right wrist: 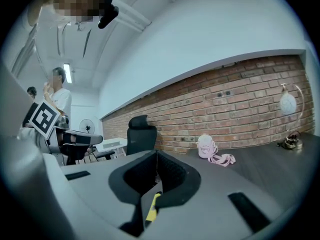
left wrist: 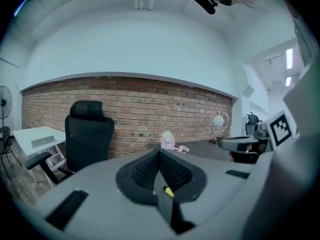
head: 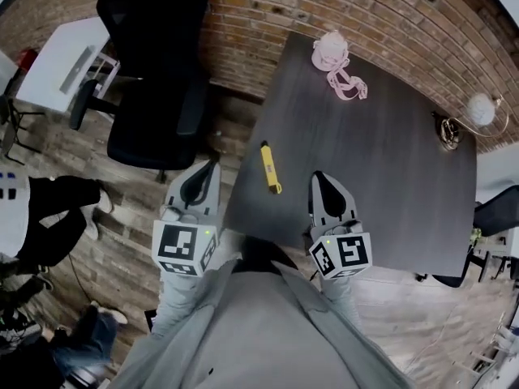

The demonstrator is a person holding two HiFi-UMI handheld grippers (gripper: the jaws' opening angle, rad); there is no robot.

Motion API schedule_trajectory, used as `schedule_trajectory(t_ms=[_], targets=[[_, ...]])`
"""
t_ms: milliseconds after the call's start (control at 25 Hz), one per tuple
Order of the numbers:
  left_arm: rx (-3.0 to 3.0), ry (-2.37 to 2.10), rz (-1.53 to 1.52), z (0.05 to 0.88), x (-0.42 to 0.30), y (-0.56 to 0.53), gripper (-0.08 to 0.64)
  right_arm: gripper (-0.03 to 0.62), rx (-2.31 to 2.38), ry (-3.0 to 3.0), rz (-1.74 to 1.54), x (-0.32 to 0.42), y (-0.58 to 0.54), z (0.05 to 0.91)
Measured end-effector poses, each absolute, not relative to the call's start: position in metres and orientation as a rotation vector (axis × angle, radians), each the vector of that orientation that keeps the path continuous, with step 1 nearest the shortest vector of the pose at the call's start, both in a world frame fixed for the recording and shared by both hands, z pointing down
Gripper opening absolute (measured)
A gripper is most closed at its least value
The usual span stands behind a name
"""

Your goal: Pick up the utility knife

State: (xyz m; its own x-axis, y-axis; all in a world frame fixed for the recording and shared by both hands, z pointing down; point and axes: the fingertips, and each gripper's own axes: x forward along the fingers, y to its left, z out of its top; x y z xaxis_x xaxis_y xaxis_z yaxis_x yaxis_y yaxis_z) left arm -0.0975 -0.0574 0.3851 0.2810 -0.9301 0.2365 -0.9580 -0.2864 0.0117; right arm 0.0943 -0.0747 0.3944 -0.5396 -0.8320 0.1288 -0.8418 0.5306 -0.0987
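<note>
The yellow utility knife (head: 270, 168) lies flat on the dark table (head: 381, 168), near its left edge. My left gripper (head: 213, 164) is over the floor just left of the table, with the knife to the right of its tip. My right gripper (head: 317, 177) is above the table to the right of the knife. Both point forward with their jaws closed together and nothing between them. In the left gripper view the knife (left wrist: 169, 191) shows as a small yellow bit below the shut jaws (left wrist: 159, 153). The right gripper view shows the knife (right wrist: 152, 207) the same way under its shut jaws (right wrist: 156, 154).
A pink pouch with a strap (head: 334, 57) sits at the table's far edge and a globe lamp (head: 478, 112) at the far right. A black office chair (head: 154, 79) and a white desk (head: 65, 55) stand to the left by the brick wall. A person's legs (head: 57, 209) are at the left.
</note>
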Motion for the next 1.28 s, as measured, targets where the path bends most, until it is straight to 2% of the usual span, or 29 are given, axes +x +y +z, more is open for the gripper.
schedule_trajectory(t_ms=[480,1280], targets=[[2.409,-1.757,0.307,0.376,-0.085,-0.147,0.018,0.018,1.460,-2.679,0.248,0.107,-0.152,0.392],[2.531,-1.545,0.350,0.384,-0.084,-0.185,0.018,0.018,1.643,-2.523,0.290,0.110,-0.160,0.403]])
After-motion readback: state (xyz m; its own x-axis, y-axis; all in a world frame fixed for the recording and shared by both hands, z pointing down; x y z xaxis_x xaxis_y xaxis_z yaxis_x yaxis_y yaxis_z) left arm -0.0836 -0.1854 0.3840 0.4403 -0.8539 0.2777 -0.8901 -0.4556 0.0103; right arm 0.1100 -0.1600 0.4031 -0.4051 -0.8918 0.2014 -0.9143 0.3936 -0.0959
